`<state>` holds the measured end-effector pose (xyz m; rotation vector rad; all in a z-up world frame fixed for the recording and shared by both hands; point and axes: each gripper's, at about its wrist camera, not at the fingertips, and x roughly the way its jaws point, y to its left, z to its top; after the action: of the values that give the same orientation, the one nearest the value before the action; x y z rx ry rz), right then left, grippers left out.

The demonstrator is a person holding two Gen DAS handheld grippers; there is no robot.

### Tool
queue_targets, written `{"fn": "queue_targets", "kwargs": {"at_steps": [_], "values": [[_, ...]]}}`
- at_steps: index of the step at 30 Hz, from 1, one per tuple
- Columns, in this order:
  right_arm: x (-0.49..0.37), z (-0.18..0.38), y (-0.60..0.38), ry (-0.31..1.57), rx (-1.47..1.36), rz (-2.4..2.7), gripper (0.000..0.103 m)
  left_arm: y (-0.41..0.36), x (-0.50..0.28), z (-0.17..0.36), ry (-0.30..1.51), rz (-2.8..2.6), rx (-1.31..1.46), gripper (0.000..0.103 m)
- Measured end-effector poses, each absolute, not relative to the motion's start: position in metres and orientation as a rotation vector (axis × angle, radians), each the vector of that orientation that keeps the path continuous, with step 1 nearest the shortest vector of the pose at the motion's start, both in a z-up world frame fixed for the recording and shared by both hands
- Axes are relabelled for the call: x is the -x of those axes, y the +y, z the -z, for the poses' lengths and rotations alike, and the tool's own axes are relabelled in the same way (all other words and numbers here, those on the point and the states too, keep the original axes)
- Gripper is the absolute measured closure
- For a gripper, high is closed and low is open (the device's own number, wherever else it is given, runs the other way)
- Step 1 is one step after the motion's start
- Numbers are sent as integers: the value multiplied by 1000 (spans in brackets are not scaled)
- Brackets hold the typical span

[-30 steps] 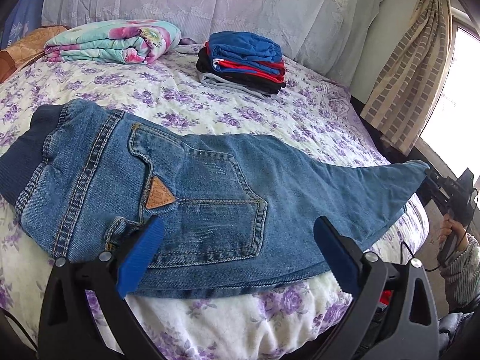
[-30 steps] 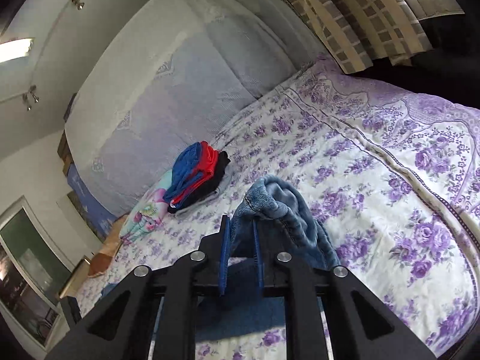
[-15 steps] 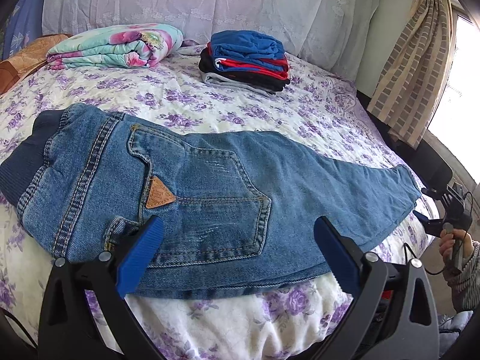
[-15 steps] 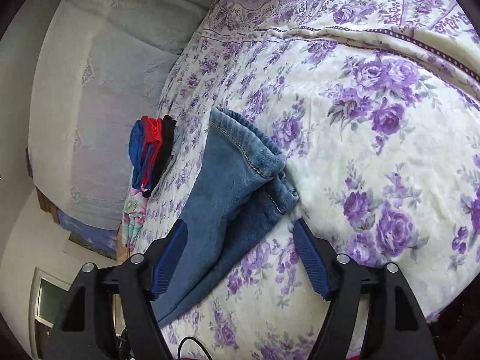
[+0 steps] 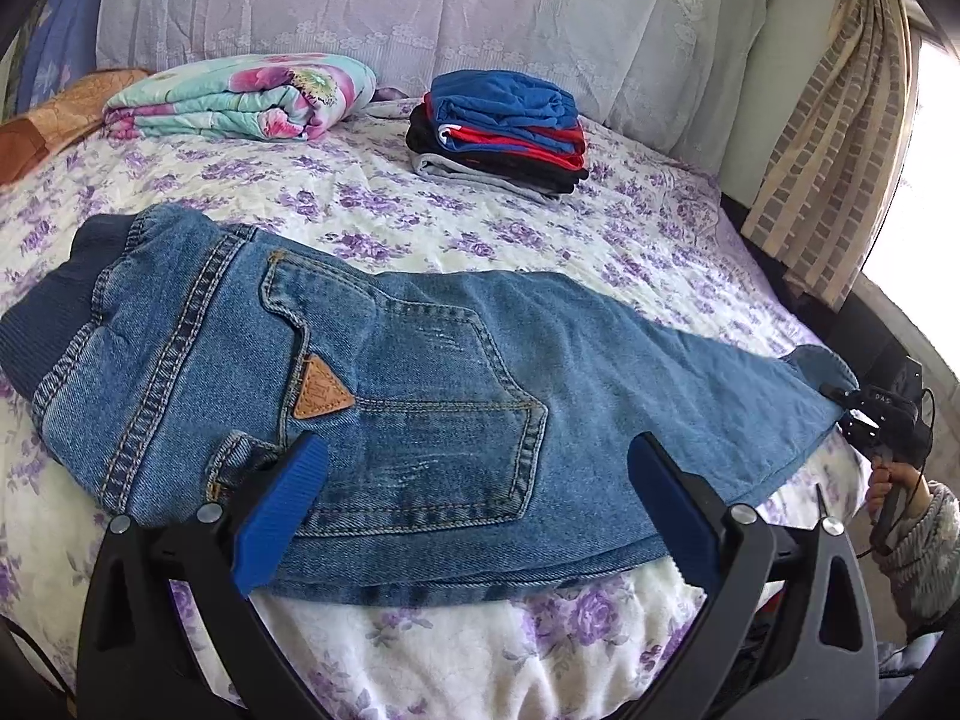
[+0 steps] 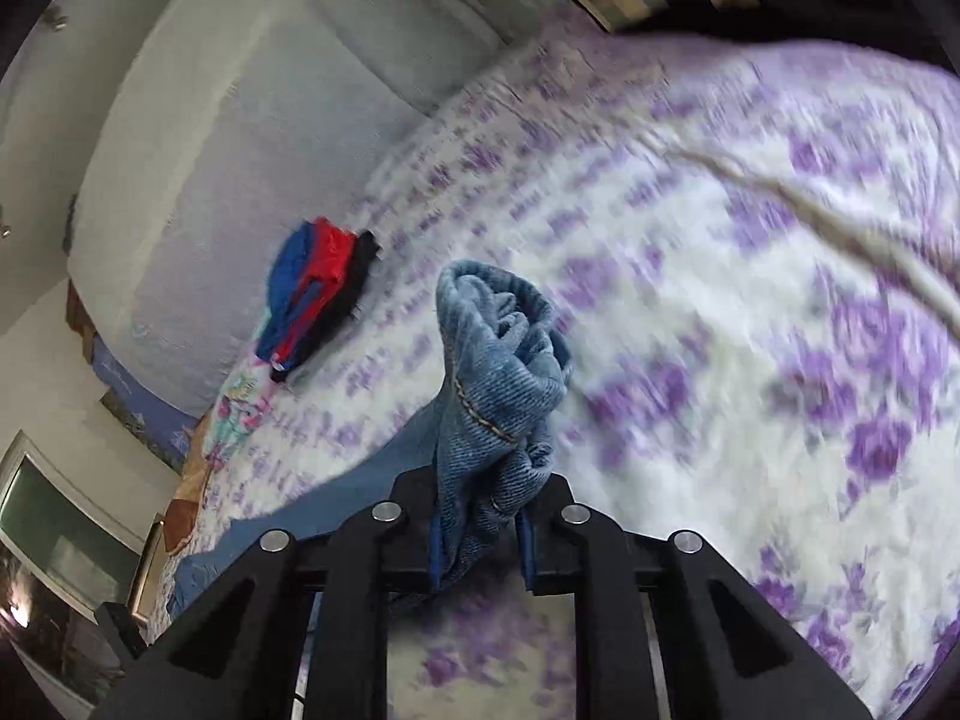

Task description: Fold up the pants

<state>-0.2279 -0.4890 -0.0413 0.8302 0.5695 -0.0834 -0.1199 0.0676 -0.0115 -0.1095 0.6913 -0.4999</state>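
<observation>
From the left wrist view, the denim pants (image 5: pixel 384 402) lay spread across the near part of the bed (image 5: pixel 540 228), waistband at the left, back pocket and its small tan leather patch (image 5: pixel 321 393) facing up, the legs running to the right. The left tool (image 5: pixel 474 510) hung over the near edge of the pants with its blue pads (image 5: pixel 282 516) standing wide apart and pressing on nothing, the denim lying below and between them. Far to the right, at the end of the leg, the right tool (image 5: pixel 852 405) showed as a small black shape touching the hem, with a hand (image 5: pixel 894 480) in a grey knitted sleeve behind it; its pads could not be made out from here. Only this view showed the rolled floral quilt (image 5: pixel 246 99) by the headboard and, sharply, the stack of folded clothes (image 5: pixel 504 126) beside it, plus the curtain (image 5: pixel 834 138) at the window.

The right wrist view was blurred across the bedspread but gave what the other could not: the right tool (image 6: pixel 480 534) close up, its jaws closing with the bunched leg hem of the pants (image 6: pixel 498 372) pinched between the blue pads and standing up above them. The folded stack (image 6: pixel 318 288) appeared beyond as a smear of blue, red and black, and the rest of the leg trailed off to the lower left.
</observation>
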Motion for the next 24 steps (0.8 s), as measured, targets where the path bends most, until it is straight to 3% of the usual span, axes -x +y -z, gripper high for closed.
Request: {"fn": "queue_targets", "kwargs": {"at_steps": [2,4,5,9,12,15,21,23,24], "values": [[241,48,-496,520,-901,37,77,61,122,11,693,477,56,5],[261,26,-498,444,-880,107,52,60,124,10,698,469,46,5],[273,12,-500,377,-861,148,50,62,123,8,703,470,58,5],[270,-39,-481,284,-718,116,50,71,122,-4,710,503,167,5],[205,-55,-424,419,-661,-205,49,63,118,-15,699,527,185,5],[134,-51,-344,576,-652,-504,39,44,113,-20,696,547,169,5],[18,1,-195,957,-711,-846,33,23,91,13,817,493,107,5],[8,27,-174,1062,-719,-798,40,23,101,17,788,498,47,5],[0,31,-176,1074,-748,-770,50,21,107,20,784,487,1,5]]}}
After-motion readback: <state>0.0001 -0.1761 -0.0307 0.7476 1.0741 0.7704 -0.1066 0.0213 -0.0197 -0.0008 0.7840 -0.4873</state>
